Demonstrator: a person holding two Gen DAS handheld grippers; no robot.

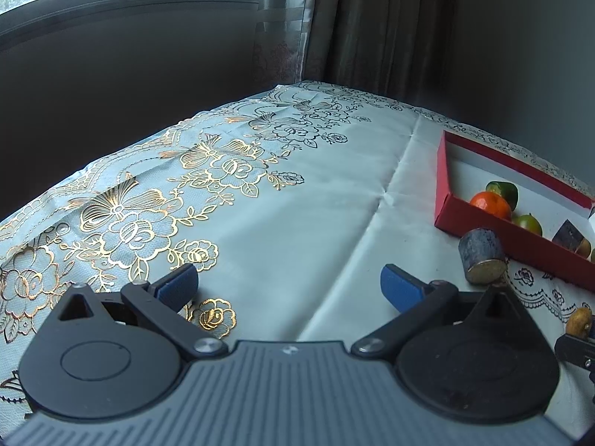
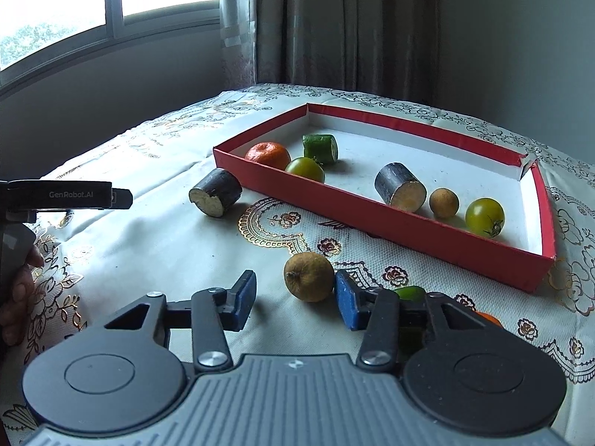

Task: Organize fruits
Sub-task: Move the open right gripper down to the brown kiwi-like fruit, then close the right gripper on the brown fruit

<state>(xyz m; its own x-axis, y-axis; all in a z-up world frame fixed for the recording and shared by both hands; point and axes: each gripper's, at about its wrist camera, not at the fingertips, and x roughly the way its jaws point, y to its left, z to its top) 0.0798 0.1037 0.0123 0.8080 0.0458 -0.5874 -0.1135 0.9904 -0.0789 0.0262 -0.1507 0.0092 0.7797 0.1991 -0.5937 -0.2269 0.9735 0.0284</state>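
I'm on the remote feed, reading left to right w/ the red tray [image 2: 390, 219] as my landmark. Far left of the tray, my left tool [image 1: 288, 290] sits over bare tablecloth [image 1: 297, 204], jaws spread wide, nothing between them, so it's released and idle. Its body also shows at the left edge of the right cam. Next, just off the tray's near-left corner, a dark cut cylinder [image 2: 215, 197] lies on its side on the tabletop, cut face toward me.

Then the thing that matters: the brown round fruit [image 2: 309, 277], on the tabletop in front of the tray's near wall, outside it. It sits between the pads of my right tool [image 2: 295, 299], off-centre toward the right pad [image 2: 346, 304], which is at or nearly on its skin; the left pad stands clear w/ a visible gap. So jaws partly closed around it, not clenched yet. Fruit's near-round, no real long axis, so grip angle shouldn't matter much. Right hand is clearly the nearer one.

Inside the tray: orange, green pcs, another cylinder, small brown ball, yellow-green tomato. My guess: finish the squeeze, lift, carry fwd over the near wall.
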